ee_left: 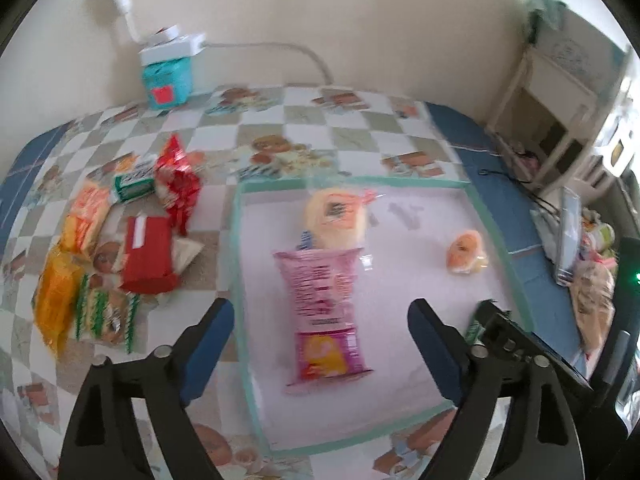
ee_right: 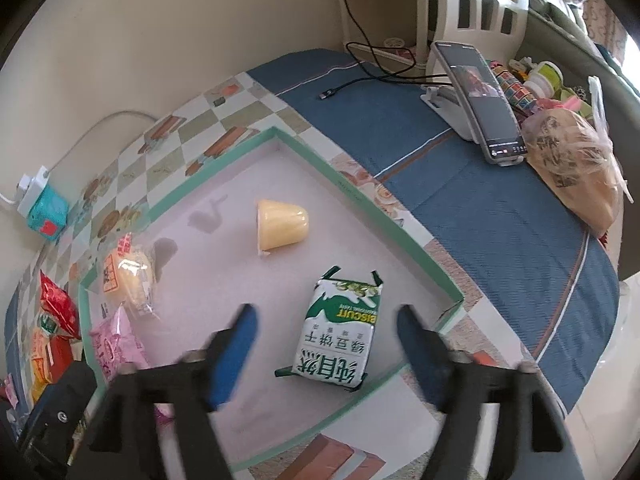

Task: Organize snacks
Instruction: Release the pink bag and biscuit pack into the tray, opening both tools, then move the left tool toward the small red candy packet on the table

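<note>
Jaws of both hand-held grippers stand apart, empty: left (ee_left: 320,344) over pink packet (ee_left: 324,312), right (ee_right: 326,346) over biscuit pack (ee_right: 340,336), both on mat (ee_right: 224,280).

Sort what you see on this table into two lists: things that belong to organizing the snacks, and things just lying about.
Belongs to the job:
pink packet
green biscuit pack
yellow cup
wrapped bun
green-edged mat
pile of snacks

Lying about:
phone on stand
black cable
teal box
</note>
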